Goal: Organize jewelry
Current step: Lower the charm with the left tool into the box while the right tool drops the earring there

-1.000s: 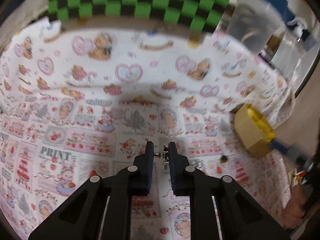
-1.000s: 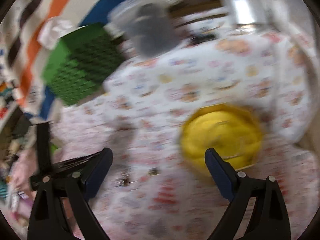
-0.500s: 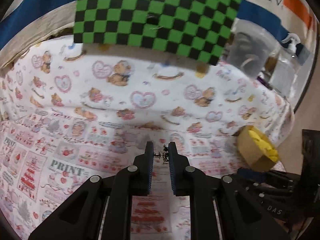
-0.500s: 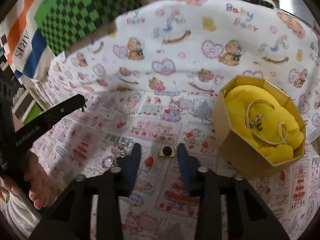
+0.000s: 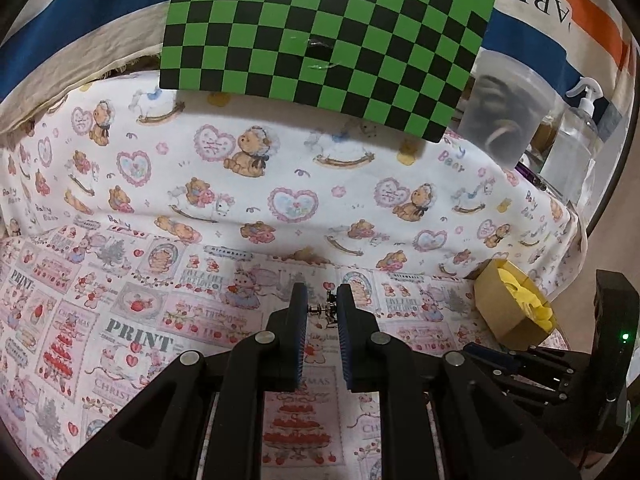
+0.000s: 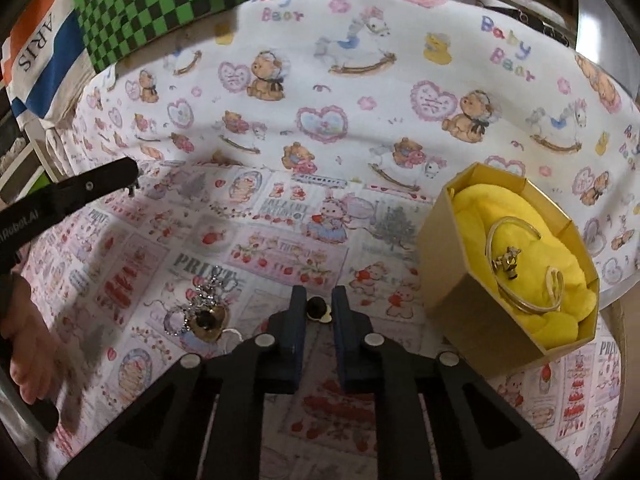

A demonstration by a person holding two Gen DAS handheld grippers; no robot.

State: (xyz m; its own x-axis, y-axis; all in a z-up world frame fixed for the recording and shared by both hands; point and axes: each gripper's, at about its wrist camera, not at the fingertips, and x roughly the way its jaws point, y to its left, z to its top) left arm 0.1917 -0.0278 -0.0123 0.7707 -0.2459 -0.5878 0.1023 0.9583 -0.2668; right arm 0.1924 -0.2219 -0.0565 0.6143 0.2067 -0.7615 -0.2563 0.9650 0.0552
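- Well, partway through, I'd say: the box with its yellow cushion already holds a bangle and a small charm, and it sits at the right on the printed cloth.
- Left to sort: a heart pendant with its beaded chain, loose on the cloth well left of the box, plus whatever each gripper has.
- The left gripper is narrowed on a small metal earring, held up off the cloth.
- The right gripper is drawn in close around a dark, gold-edged piece; it looks pinched, though I can't be sure it's lifted yet.
- Only the right view looks down into the box and shows the pendant; it also catches the left gripper's finger from the side.
- Only the left view shows the earring clearly, the whole checkerboard, and a clear tub and a pump bottle behind.
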